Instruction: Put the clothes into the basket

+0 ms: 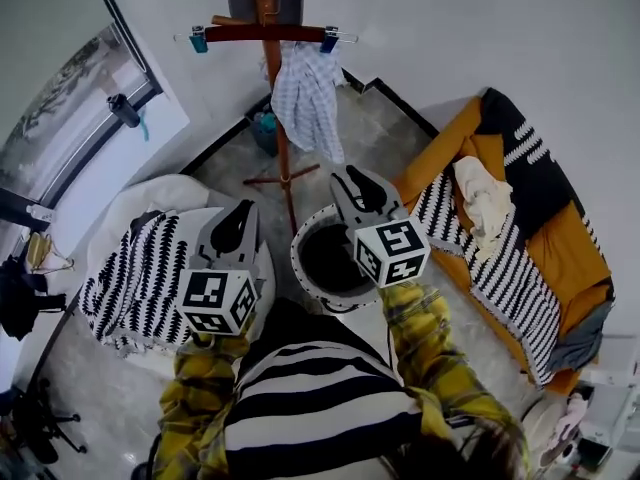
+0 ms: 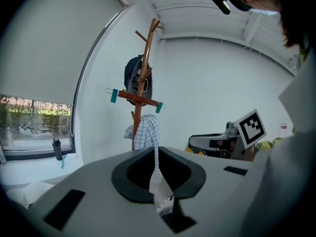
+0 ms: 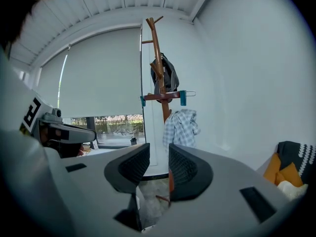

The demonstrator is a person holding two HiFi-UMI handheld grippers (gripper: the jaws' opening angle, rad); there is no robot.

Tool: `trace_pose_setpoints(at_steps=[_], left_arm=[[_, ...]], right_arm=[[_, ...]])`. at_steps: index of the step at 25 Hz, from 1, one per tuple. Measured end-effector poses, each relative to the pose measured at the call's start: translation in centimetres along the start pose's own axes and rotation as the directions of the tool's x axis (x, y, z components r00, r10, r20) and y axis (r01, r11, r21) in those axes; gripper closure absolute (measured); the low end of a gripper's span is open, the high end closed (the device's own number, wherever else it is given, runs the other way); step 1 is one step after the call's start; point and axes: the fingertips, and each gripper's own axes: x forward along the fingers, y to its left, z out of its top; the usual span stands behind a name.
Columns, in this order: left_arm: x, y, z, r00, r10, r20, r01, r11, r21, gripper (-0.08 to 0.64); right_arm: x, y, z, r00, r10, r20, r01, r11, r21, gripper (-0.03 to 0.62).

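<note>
White-rimmed and dark inside, the round basket point(image 1: 298, 260) stands on the floor directly ahead of us, between the two grippers in the head view. We cannot make out its contents.

1. Left gripper point(image 1: 238, 223) point(image 2: 157, 152): we hold it out nearly level, to the left of the basket. In the left gripper view its jaws meet, leaving only a thin seam, and we see no garment between them.
2. Right gripper point(image 1: 358, 190) point(image 3: 159, 154): we hold it over the far right edge of the basket. In the right gripper view its jaws stand partly apart, and only floor and wall show through the gap.
3. Clothes:
   - A blue-and-white checked shirt point(image 1: 305, 98) point(image 2: 145, 131) point(image 3: 180, 127) hangs on the wooden coat stand point(image 1: 283, 158) point(image 2: 143, 78) point(image 3: 159, 63) beyond the basket, well apart from both grippers. It hangs just below a hanger with teal clips point(image 1: 265, 33).
   - A dark garment point(image 3: 165, 75) hangs higher up on the same stand.
   - A cream garment point(image 1: 487, 200) lies on the orange sofa point(image 1: 575, 248) to our right, on top of a black-and-white striped blanket point(image 1: 500, 268).
4. To our left, a black-and-white patterned throw point(image 1: 135, 278) drapes over a white seat point(image 1: 150, 200).
</note>
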Motion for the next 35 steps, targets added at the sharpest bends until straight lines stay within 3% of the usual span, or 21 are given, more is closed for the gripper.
trace_pose_setpoints(at_steps=[13,27,35], left_arm=[[3.9,3.9,1.5,0.99,0.143,-0.004,-0.143,0.99,-0.001,0.525],[3.0,7.4,0.7,0.964,0.262,-0.034,-0.263,0.964,-0.036,0.525],[1.9,8.5,-0.4,0.95,0.308,-0.052,-0.311,0.949,-0.057,0.525]], right_arm=[[10.7,-5.2,3.4,0.998,0.048,0.033,-0.047,0.998,-0.034,0.403],[17.4,-8.7,5.2,0.996,-0.043,0.073,0.044,0.999,-0.014,0.32],[19.8,-9.0,4.8,0.997,-0.051,0.05,0.051,0.999,-0.012,0.315]])
